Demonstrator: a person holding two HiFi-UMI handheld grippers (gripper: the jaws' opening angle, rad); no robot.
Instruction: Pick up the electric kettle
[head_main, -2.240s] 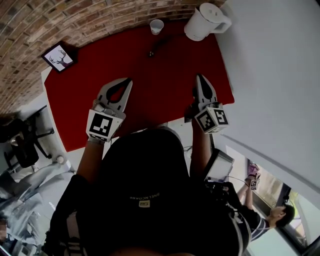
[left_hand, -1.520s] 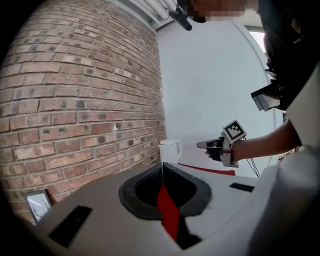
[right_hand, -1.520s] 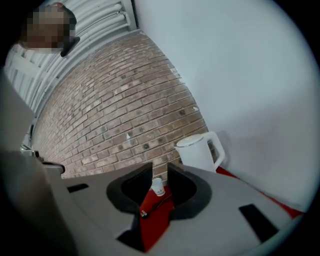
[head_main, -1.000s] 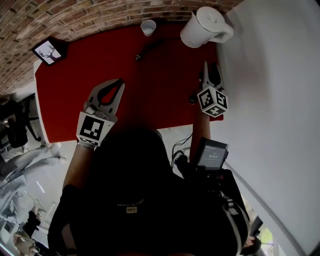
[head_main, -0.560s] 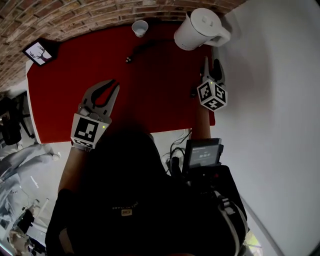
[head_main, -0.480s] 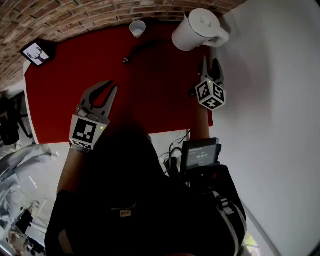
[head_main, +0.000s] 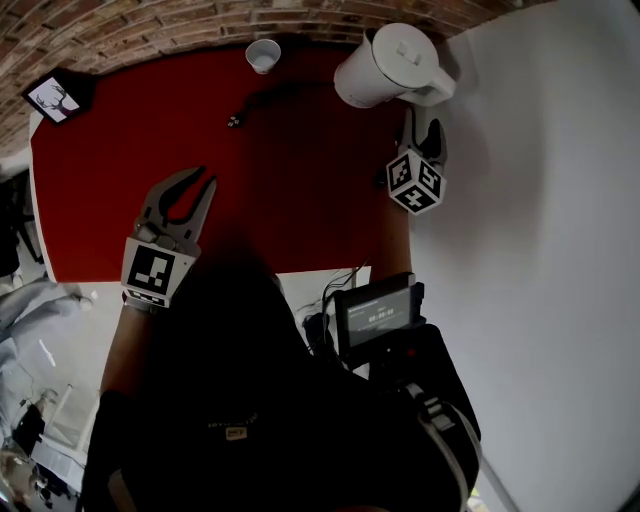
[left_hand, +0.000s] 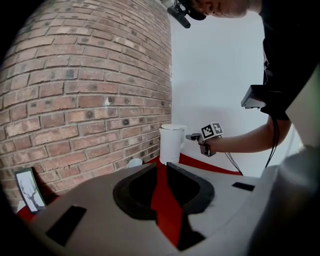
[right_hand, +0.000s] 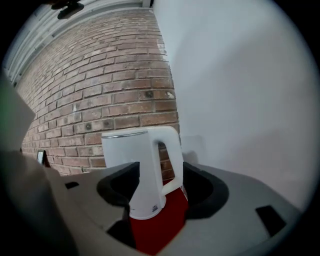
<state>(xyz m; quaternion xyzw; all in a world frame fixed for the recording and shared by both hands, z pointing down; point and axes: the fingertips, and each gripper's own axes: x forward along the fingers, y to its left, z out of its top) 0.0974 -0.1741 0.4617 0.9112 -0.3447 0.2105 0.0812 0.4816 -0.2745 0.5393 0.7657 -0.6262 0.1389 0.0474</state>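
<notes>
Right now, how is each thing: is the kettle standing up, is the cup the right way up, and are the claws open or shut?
Electric kettle: upright on the red table, lid shut, not gripped.
Paper cup: upright, mouth up.
Picture frame: standing upright.
Left claw: open, empty.
Right claw: opening, pointing at the kettle, pads not touching it.

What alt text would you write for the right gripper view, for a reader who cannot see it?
A white electric kettle stands upright on a red tabletop, its handle framed in the gap between the right gripper's opening jaws, whose pads do not press on it. Behind it are a brick wall and a plain white wall.
</notes>
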